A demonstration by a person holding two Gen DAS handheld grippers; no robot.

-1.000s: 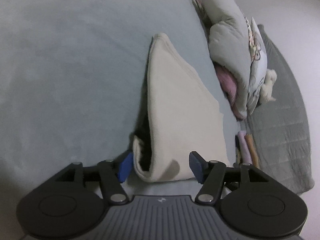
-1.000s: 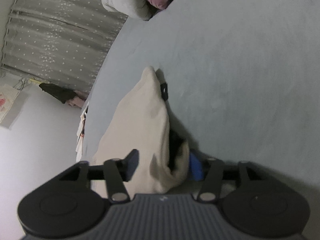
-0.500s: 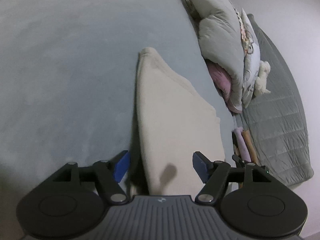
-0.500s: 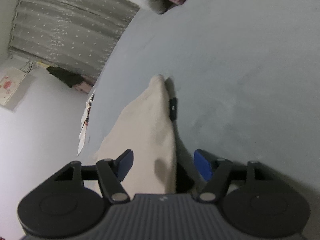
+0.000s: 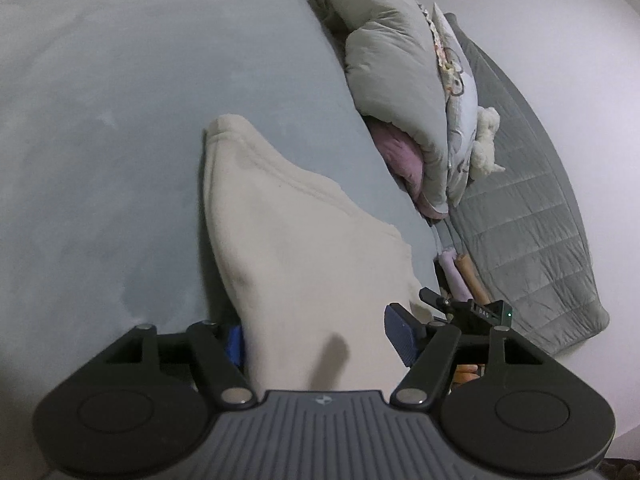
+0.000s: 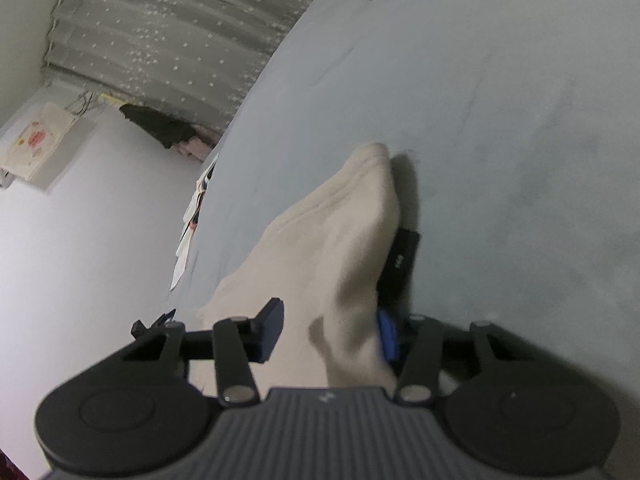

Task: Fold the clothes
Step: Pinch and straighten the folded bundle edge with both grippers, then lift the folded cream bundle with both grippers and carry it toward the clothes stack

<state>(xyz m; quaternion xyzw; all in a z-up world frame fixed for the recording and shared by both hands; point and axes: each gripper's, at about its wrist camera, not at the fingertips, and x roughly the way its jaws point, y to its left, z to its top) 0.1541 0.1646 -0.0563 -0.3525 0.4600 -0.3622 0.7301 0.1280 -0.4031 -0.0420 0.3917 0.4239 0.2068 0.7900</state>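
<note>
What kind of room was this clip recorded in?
Most likely a bedroom: a wide bed sheet serves as the work surface, a bundled grey duvet sits at its far edge, and a star-dotted curtain hangs behind.

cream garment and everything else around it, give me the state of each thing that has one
cream garment: folded into a long strip, flat on the bed, near end between both sets of fingers
left gripper: closing, garment between the fingers, not yet pinched
right gripper: closing, garment between the fingers
black tag: sticking out from the garment's edge
grey duvet: bunched in a heap
bed sheet: spread smooth
curtain: drawn shut
</note>
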